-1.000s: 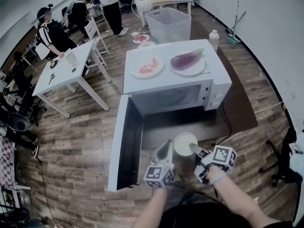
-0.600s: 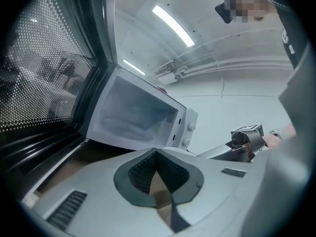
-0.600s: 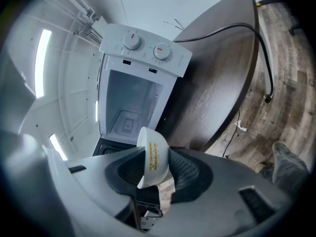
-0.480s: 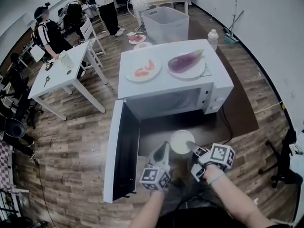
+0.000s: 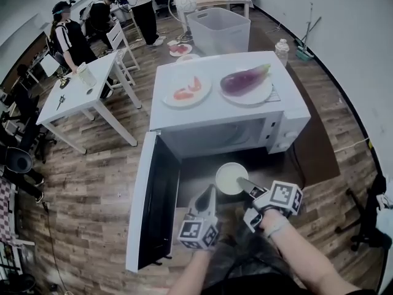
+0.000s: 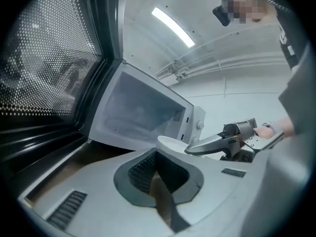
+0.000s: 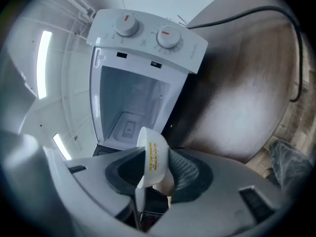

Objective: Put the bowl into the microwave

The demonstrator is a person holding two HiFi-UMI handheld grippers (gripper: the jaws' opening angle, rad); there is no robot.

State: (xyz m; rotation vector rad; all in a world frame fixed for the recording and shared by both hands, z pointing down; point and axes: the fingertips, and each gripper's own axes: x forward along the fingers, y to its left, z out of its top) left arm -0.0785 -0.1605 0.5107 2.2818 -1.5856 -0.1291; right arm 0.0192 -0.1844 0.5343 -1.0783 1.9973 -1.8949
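Observation:
A white microwave (image 5: 227, 106) stands with its door (image 5: 153, 208) swung wide open to the left and its cavity (image 7: 131, 107) empty. Just in front of the opening hangs a white bowl (image 5: 228, 178). My right gripper (image 5: 244, 186) is shut on the bowl's near rim. In the right gripper view the bowl (image 7: 153, 154) shows edge-on between the pads, with the control knobs above. My left gripper (image 5: 209, 195) hovers just left of the bowl, shut and holding nothing. The left gripper view shows the bowl (image 6: 170, 143) and the right gripper's finger (image 6: 212, 143) beyond its own jaws.
On top of the microwave lie a plate of red food pieces (image 5: 186, 91) and an eggplant (image 5: 244, 78) on a plate. A dark mat (image 5: 310, 146) lies under the microwave. Behind stand a plastic bin (image 5: 220, 29), a bottle (image 5: 282, 51), a white table (image 5: 80, 94) and several people.
The bowl in my right gripper has edged a little toward the microwave's opening. The left gripper has kept pace beside it, and the view has come slightly closer.

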